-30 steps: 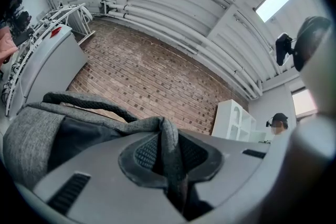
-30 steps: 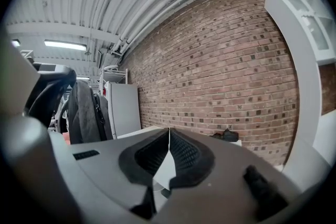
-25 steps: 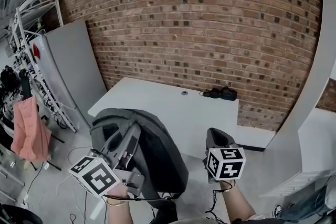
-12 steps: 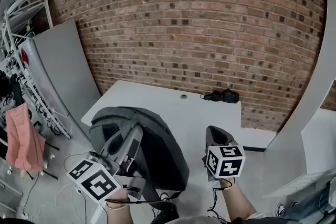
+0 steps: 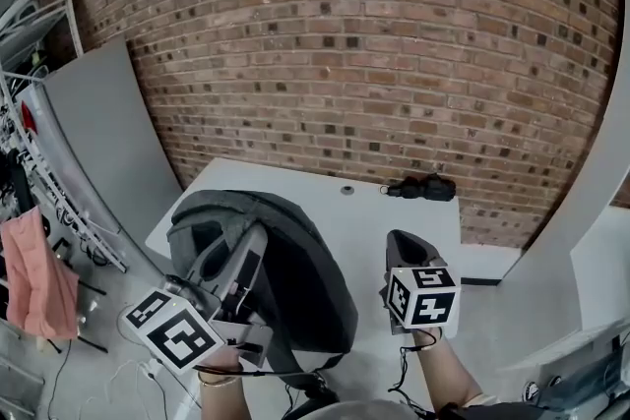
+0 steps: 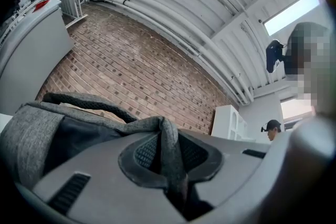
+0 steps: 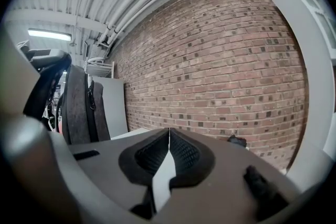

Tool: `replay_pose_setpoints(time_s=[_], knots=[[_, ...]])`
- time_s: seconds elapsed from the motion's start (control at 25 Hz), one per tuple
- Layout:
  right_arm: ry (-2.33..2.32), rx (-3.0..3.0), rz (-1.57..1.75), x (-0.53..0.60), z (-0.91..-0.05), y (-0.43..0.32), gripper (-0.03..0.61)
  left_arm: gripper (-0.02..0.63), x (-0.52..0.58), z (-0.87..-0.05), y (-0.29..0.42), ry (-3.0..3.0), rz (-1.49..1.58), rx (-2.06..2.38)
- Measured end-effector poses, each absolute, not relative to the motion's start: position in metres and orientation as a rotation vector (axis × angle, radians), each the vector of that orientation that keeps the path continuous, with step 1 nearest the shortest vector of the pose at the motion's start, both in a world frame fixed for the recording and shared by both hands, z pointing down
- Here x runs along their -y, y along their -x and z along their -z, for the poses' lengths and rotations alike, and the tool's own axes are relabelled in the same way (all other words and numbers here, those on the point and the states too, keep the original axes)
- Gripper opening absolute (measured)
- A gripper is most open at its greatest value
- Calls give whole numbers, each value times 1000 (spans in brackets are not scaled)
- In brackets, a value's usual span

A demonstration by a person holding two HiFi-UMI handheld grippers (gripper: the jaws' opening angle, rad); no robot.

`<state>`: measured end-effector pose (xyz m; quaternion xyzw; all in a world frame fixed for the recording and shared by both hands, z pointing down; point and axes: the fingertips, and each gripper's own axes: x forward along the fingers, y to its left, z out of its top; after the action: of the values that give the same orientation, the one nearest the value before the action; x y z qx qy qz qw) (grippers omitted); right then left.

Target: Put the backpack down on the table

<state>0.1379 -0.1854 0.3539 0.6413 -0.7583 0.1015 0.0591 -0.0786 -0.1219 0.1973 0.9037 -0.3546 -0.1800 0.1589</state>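
The grey and black backpack (image 5: 285, 280) hangs upright over the near left corner of the white table (image 5: 394, 216). My left gripper (image 5: 241, 263) is shut on its grey top strap (image 6: 169, 149), which runs between the jaws in the left gripper view, with the bag's body (image 6: 47, 134) below and to the left. To the right of the bag, my right gripper (image 5: 402, 246) is held over the table's near edge, shut and holding nothing (image 7: 169, 132). The right gripper view shows the backpack (image 7: 79, 107) upright at its left.
A black object (image 5: 423, 187) and a small round thing (image 5: 346, 190) lie at the table's far edge by the brick wall. A grey panel (image 5: 98, 138) leans at the left, beside a rack and a pink cloth (image 5: 34, 280). A person (image 6: 272, 127) stands far off.
Both grippers and the backpack have moved forward toward the table. The bag now overlaps the table's near left corner. The grip on the strap is unchanged.
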Motion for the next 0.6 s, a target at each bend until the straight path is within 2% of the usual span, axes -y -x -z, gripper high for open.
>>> replay_pose_setpoints(time_s=[0.6], knots=[[-2034, 2285, -269, 292, -335, -111, 31, 63, 232, -196, 91, -2643, 446, 883]])
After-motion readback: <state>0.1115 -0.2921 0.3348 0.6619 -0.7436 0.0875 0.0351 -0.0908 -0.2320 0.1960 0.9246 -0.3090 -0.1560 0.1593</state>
